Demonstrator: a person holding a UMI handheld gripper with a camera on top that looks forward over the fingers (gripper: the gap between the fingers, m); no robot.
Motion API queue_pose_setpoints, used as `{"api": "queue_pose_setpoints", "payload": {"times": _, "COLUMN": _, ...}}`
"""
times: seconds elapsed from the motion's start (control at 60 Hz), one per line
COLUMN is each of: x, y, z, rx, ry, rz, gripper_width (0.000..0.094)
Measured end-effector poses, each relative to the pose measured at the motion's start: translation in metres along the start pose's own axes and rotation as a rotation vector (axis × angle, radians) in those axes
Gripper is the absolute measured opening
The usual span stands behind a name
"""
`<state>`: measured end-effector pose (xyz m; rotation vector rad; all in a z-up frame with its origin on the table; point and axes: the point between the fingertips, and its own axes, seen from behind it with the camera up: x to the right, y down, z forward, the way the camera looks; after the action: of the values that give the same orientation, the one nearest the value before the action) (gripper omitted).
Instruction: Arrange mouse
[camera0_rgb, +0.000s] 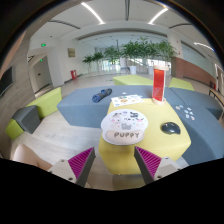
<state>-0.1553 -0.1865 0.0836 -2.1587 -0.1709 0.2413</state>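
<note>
Fingers of the tool (113, 163) sit wide apart with their pink pads (80, 162) facing each other, and they hold nothing. Just ahead of them is a yellow worktop (150, 148), and on it lies a round white mat (124, 126) with a dog picture and the word PUPPY, while the black mouse (170, 127) rests on the worktop just beside the mat, off to its right. Farther back stand a tall red box (159, 84) and some white papers (126, 100), then a dark thing (102, 95) on the blue floor (85, 105), and green plants (128, 50) at the far wall.
</note>
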Motion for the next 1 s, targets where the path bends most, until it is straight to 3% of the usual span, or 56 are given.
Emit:
{"api": "queue_pose_setpoints", "payload": {"times": 0.25, "x": 0.031, "y": 0.007, "z": 0.003, "rx": -0.028, "ry": 0.055, "rz": -0.03, "gripper_width": 0.0836}}
{"api": "queue_pose_setpoints", "payload": {"times": 0.4, "x": 0.09, "y": 0.039, "z": 0.018, "rx": -0.101, "ry": 0.063, "rz": 0.074, "gripper_width": 0.0834}}
{"api": "queue_pose_setpoints", "payload": {"times": 0.617, "x": 0.237, "y": 0.009, "z": 0.049, "rx": -0.005, "ry": 0.265, "rz": -0.115, "gripper_width": 0.0831}}
{"api": "queue_pose_setpoints", "payload": {"times": 1.0, "x": 0.296, "y": -0.036, "z": 0.158, "rx": 0.023, "ry": 0.22, "rz": -0.032, "gripper_width": 0.0809}}
